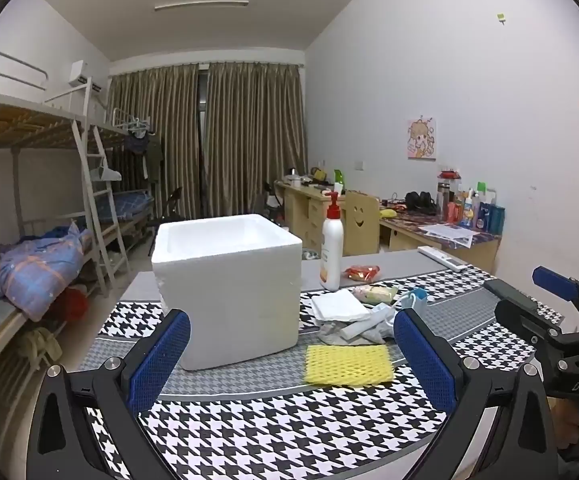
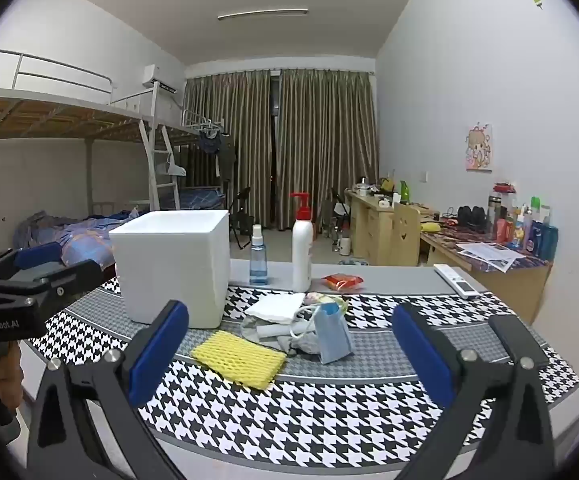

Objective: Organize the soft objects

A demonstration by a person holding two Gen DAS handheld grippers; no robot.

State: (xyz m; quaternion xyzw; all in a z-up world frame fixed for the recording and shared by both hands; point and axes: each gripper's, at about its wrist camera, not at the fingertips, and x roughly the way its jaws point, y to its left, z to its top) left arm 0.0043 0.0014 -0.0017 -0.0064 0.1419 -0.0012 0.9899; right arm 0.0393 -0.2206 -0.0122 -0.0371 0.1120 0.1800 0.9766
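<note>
A white foam box (image 1: 225, 288) (image 2: 173, 264) stands open-topped on the houndstooth table mat (image 1: 289, 424) (image 2: 309, 412). To its right lies a pile of soft things: a yellow foam net (image 1: 348, 364) (image 2: 239, 358), a folded white cloth (image 1: 339, 305) (image 2: 277, 306), a grey crumpled cloth (image 1: 335, 332) (image 2: 255, 330) and a blue face mask (image 1: 415, 296) (image 2: 331, 334). My left gripper (image 1: 291, 320) (image 2: 49, 262) is open and empty, short of the box. My right gripper (image 2: 289, 314) (image 1: 529, 288) is open and empty, facing the pile.
Behind the pile stand a white pump bottle (image 1: 332, 248) (image 2: 302, 248) and a blue spray bottle (image 2: 258, 256). A red packet (image 1: 362, 272) (image 2: 342, 281) and a remote (image 1: 441, 258) (image 2: 455, 280) lie further back. Bunk beds are left, cluttered desks right.
</note>
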